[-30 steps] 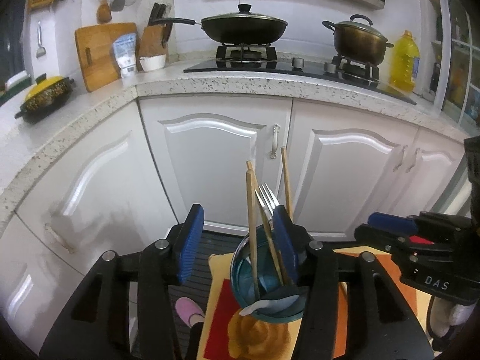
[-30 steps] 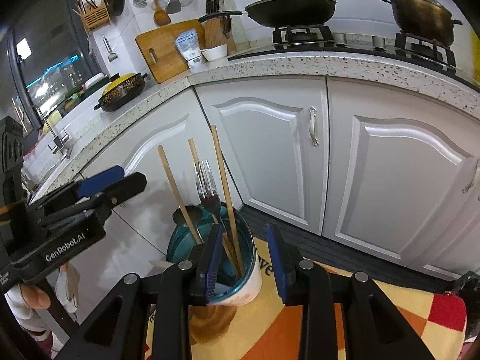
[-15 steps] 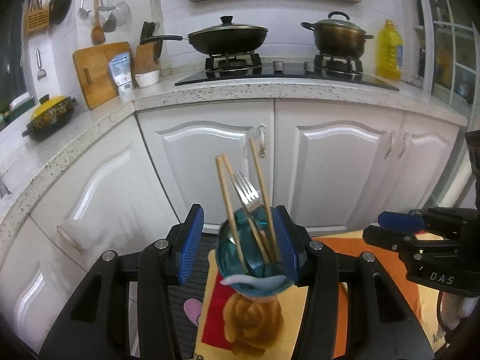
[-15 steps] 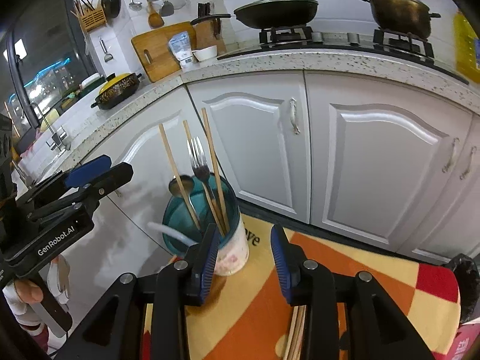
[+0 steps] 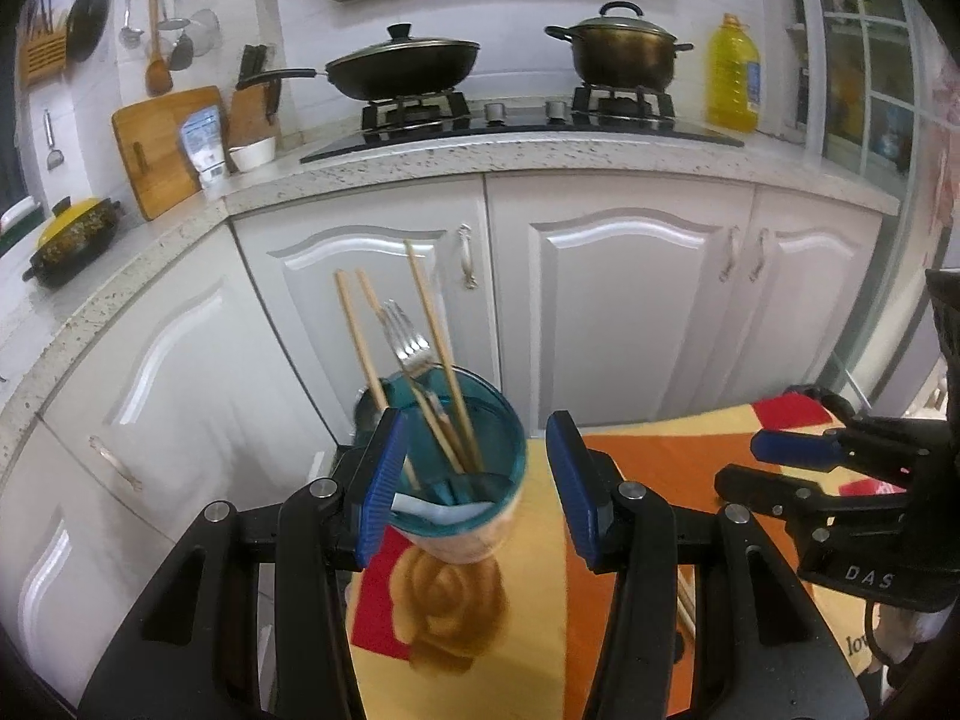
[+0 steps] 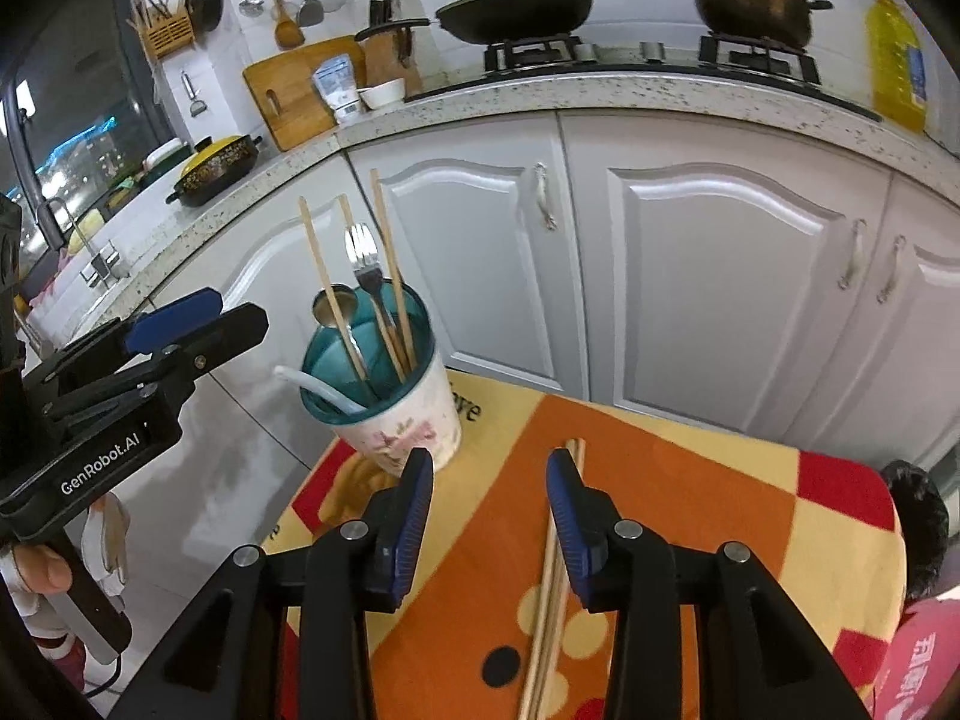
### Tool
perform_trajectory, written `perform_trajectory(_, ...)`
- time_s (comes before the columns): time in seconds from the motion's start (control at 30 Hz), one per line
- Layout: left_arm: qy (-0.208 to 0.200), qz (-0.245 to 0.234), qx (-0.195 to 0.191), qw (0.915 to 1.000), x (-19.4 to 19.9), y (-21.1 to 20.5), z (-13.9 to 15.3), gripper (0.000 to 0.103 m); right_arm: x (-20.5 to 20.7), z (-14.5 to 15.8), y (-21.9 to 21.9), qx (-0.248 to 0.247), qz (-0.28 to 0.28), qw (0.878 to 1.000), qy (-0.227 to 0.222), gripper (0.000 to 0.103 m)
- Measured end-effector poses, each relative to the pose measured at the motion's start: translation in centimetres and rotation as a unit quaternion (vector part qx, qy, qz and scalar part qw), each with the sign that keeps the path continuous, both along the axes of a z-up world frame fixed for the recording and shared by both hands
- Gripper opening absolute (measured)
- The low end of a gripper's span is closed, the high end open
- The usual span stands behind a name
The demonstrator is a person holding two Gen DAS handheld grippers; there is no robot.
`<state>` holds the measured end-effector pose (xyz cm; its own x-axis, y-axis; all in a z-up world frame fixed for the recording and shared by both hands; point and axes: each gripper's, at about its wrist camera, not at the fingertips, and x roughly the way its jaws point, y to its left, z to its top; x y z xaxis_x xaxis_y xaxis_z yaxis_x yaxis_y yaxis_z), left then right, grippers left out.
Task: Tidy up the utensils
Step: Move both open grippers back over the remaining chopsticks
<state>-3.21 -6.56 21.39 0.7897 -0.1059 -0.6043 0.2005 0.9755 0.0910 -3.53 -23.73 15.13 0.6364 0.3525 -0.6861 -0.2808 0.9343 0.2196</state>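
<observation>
My left fingers (image 5: 474,495) are spread wide around the cup (image 6: 396,402) of utensils; my right fingers (image 6: 487,516) gape wide above chopsticks (image 6: 555,570) on the desk (image 6: 690,480).

Utensil cup filled, one pair of chopsticks left lying on the cloth

We see the utensil cup (image 6: 396,408), white with a pink flower print and a teal inside, standing upright near the corner of the orange and yellow tablecloth (image 6: 690,480). In the cup, three wooden chopsticks (image 6: 390,276) lean against its rim, a steel fork (image 6: 363,258) stands tines up among them, a metal spoon (image 6: 333,306) shows its bowl at the far rim, and a white spoon (image 6: 312,384) hangs over the near rim. To the right of the cup, a pair of chopsticks (image 6: 549,588) lies flat on the cloth.
</observation>
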Motion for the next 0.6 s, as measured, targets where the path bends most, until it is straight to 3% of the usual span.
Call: perform_trajectory(0.6,0.027,-0.026,0.017,0.9992,-1.4,-3.9,-2.6,0.048,-2.3,-3.3,-4.0,0.008,-0.039,0.999,0.037,0.039)
